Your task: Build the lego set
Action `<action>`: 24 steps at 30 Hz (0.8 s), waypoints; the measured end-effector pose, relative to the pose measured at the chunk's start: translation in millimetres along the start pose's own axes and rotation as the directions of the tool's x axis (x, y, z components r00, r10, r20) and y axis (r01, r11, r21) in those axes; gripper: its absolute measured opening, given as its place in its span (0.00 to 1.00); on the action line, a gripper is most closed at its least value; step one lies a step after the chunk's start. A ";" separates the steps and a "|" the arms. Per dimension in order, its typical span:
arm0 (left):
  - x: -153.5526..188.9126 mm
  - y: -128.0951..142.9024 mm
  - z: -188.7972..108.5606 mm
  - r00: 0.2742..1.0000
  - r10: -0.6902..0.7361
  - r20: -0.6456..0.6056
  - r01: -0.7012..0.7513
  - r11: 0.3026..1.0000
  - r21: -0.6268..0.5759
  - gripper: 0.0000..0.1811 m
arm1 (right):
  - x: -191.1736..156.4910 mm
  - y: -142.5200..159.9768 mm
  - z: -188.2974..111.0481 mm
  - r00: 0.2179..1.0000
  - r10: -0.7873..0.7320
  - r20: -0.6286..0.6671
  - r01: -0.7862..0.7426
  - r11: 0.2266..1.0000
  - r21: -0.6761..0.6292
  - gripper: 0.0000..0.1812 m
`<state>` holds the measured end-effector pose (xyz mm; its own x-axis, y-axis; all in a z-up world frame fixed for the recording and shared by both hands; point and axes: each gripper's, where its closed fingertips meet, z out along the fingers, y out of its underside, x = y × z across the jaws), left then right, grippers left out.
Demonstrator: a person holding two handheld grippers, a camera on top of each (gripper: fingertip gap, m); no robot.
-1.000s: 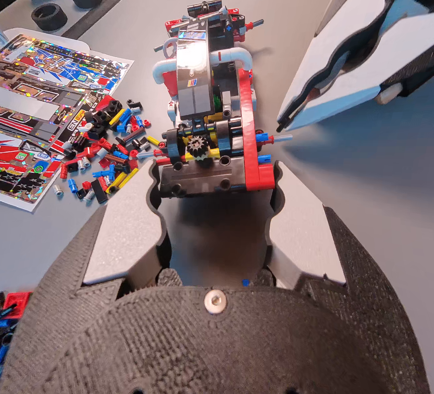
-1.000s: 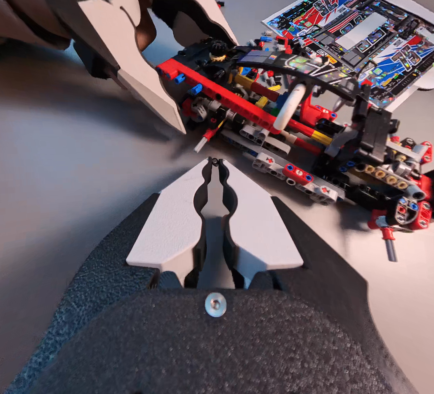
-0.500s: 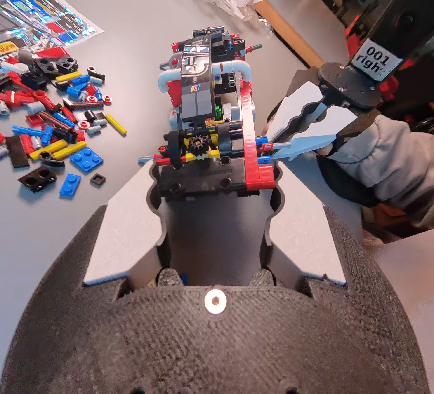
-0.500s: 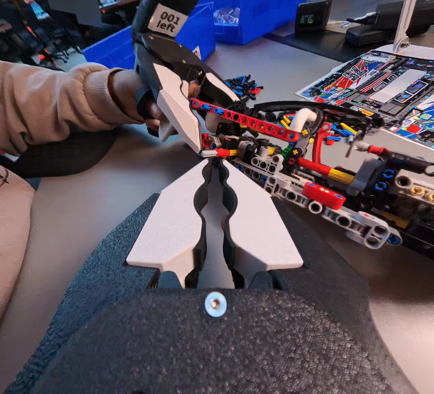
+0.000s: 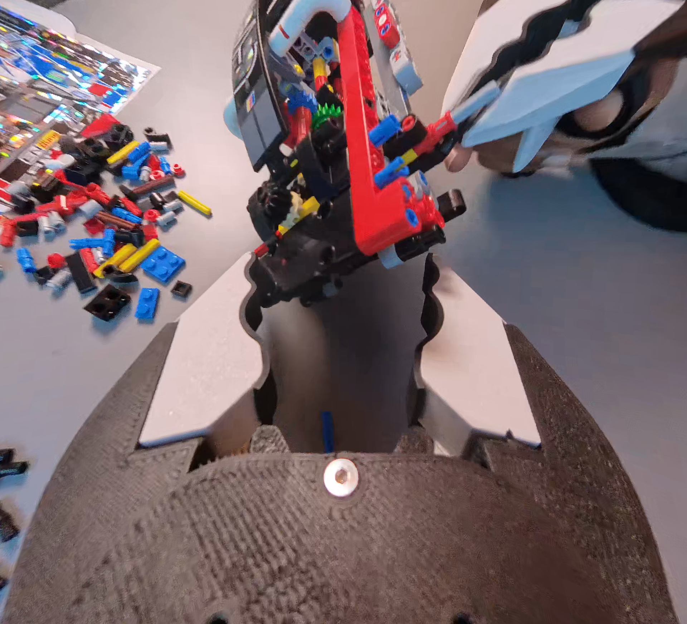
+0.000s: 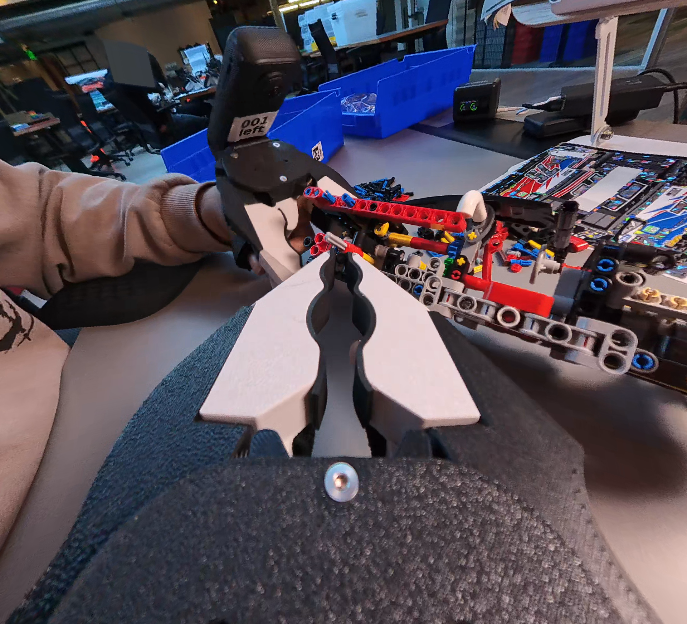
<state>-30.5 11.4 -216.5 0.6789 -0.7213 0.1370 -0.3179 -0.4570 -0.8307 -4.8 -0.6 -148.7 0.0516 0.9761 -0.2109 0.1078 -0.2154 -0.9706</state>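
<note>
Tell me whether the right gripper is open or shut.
Shut. The right gripper has its fingertips closed at the grey axle sticking out of the lego car.

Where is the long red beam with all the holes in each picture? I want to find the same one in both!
Left wrist view: the long red beam runs up the middle of the picture, along the right side of the lego car.
Right wrist view: the same beam lies almost level, just above the middle, on top of the car.
Shared landmark: the white curved tube at the beam's far end.
</note>
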 end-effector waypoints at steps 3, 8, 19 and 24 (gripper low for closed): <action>-13.4 5.0 2.1 0.979 0.155 0.133 -0.150 0.988 -0.041 0.44 | 2.1 -1.6 3.1 1.000 -0.001 -0.007 0.001 1.000 0.006 0.01; -30.5 -8.3 -4.8 0.921 0.278 0.272 -0.294 0.955 0.021 0.31 | 7.4 -8.3 6.8 1.000 0.001 -0.022 0.000 1.000 0.027 0.01; -50.9 -26.9 -0.6 0.799 0.418 0.433 -0.473 0.881 0.023 0.38 | 23.9 -13.4 13.2 0.999 0.029 -0.046 -0.027 0.999 0.042 0.01; -54.1 -29.6 5.3 0.760 0.463 0.457 -0.512 0.859 -0.019 0.36 | 26.8 -12.5 13.0 0.998 0.021 -0.051 -0.020 1.000 0.023 0.01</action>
<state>-54.3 66.7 -202.2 0.6710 -0.5216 -0.5270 -0.6332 -0.0332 -0.7733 -17.6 28.6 -143.7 0.1042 0.9687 -0.2253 0.0835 -0.2343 -0.9686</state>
